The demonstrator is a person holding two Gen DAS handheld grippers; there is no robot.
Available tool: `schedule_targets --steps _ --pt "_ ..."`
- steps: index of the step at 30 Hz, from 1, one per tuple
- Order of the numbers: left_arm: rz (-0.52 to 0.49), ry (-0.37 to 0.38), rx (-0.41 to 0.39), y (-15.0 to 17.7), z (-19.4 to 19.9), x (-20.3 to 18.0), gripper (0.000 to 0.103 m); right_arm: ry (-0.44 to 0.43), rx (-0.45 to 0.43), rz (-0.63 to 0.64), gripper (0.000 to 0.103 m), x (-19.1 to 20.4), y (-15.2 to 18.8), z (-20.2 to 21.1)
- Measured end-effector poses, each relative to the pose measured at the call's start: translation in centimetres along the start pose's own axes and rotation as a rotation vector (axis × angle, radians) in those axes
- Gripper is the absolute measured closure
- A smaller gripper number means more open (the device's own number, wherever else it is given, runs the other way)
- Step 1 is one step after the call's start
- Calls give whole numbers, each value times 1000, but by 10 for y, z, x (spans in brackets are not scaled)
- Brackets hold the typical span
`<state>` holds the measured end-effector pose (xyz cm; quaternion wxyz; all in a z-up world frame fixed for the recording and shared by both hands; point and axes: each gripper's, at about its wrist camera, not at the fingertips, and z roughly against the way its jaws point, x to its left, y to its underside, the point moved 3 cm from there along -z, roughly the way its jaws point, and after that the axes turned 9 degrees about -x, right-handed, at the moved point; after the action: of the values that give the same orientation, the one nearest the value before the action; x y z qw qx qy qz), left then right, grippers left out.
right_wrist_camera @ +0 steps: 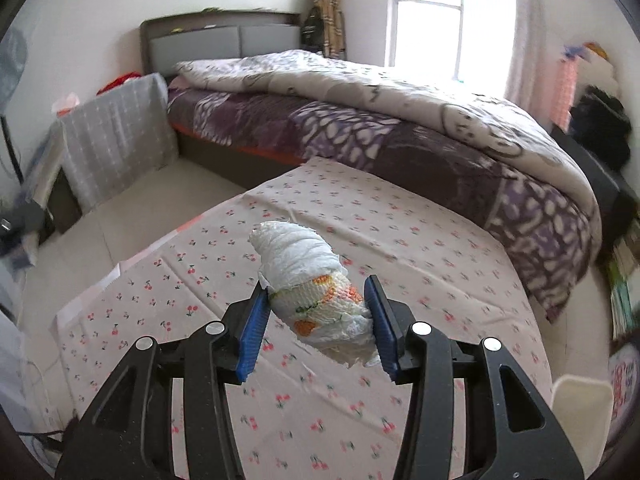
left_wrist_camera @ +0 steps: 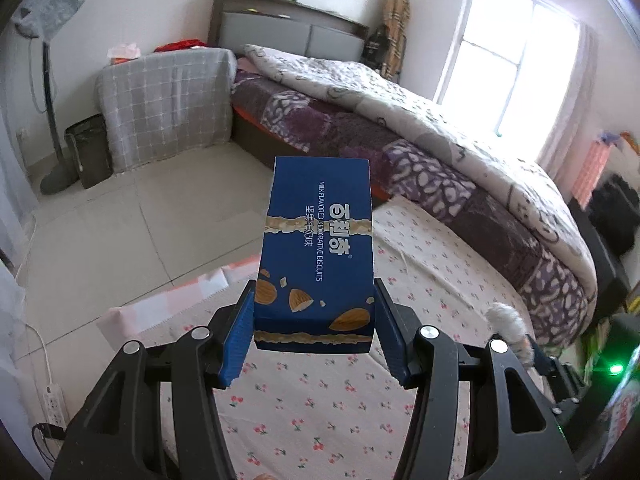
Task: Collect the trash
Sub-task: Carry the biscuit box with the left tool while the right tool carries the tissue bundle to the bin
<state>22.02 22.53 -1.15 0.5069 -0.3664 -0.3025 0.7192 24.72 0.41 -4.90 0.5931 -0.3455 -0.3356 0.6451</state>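
In the left wrist view my left gripper (left_wrist_camera: 315,302) is shut on a blue biscuit box (left_wrist_camera: 318,248), its blue pads pressing both long sides; the box sticks forward above the cherry-print cloth (left_wrist_camera: 420,280). In the right wrist view my right gripper (right_wrist_camera: 316,298) is shut on a rolled white diaper (right_wrist_camera: 308,280) with orange fruit print, lifted off the cherry-print cloth (right_wrist_camera: 400,240). The diaper's white end juts forward past the pads. The diaper (left_wrist_camera: 506,320) and part of the right gripper also show at the lower right of the left wrist view.
A bed (left_wrist_camera: 440,128) with a rumpled quilt borders the cloth on the far side. A dark waste bin (left_wrist_camera: 89,152) stands on the tile floor by a fan stand (left_wrist_camera: 52,120) and a checked-cloth-covered piece of furniture (left_wrist_camera: 168,108). A pale container (right_wrist_camera: 582,412) sits at the right wrist view's lower right.
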Motion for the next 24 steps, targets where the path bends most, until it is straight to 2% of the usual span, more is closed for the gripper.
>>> schedule_targets --steps 6,13,24 --pt "-78 27 6 18 3 -33 48 17 10 -81 58 -41 21 31" --pt "-159 49 20 40 0 -70 48 57 13 -147 58 -84 48 46" --pt "-228 122 52 68 2 -132 48 111 5 -274 57 -147 51 60"
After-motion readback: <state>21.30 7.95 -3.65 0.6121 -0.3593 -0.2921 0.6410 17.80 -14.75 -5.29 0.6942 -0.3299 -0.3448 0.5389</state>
